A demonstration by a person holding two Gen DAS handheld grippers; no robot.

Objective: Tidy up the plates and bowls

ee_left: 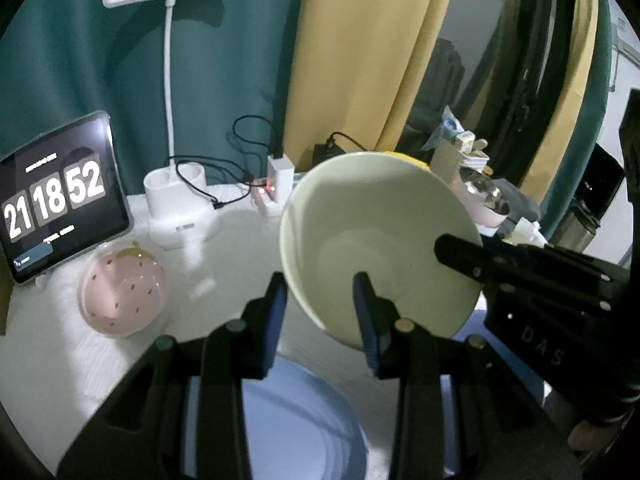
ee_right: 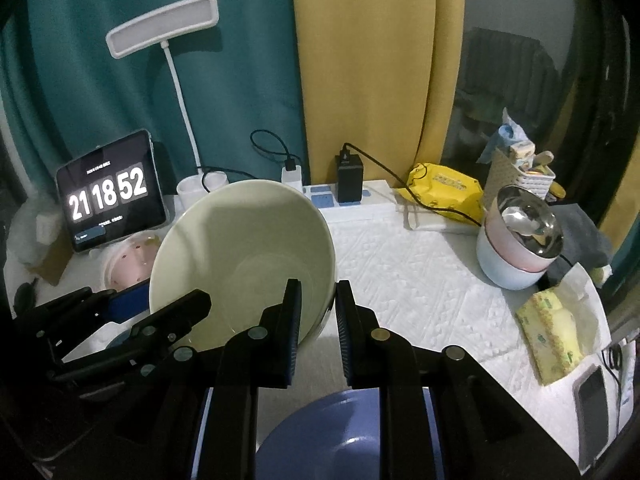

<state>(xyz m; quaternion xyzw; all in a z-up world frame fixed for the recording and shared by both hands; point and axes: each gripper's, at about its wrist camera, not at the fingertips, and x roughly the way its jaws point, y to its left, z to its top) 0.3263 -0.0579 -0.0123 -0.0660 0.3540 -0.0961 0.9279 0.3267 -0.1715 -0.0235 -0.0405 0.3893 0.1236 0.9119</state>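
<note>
Left gripper (ee_left: 320, 288) jaws clamp pale green bowl (ee_left: 380, 236) rim, 7 o'clock; right gripper (ee_right: 318, 300) jaws clamp rim, 5 o'clock. Bowl tilted above blue plate (ee_right: 332, 432). Strawberry dish (ee_left: 122, 288) at 9 o'clock.

Tablet (ee_left: 60, 200) screen: "21 18 52"; right gripper (ee_right: 318, 320) body: "DAS".

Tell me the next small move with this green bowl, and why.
Probably lower the green bowl into the blue bowl below it. Both tongs, left and right, pinch its rim on opposite sides and it hangs tilted over the table, right above the blue one, so nesting them looks closest.
</note>
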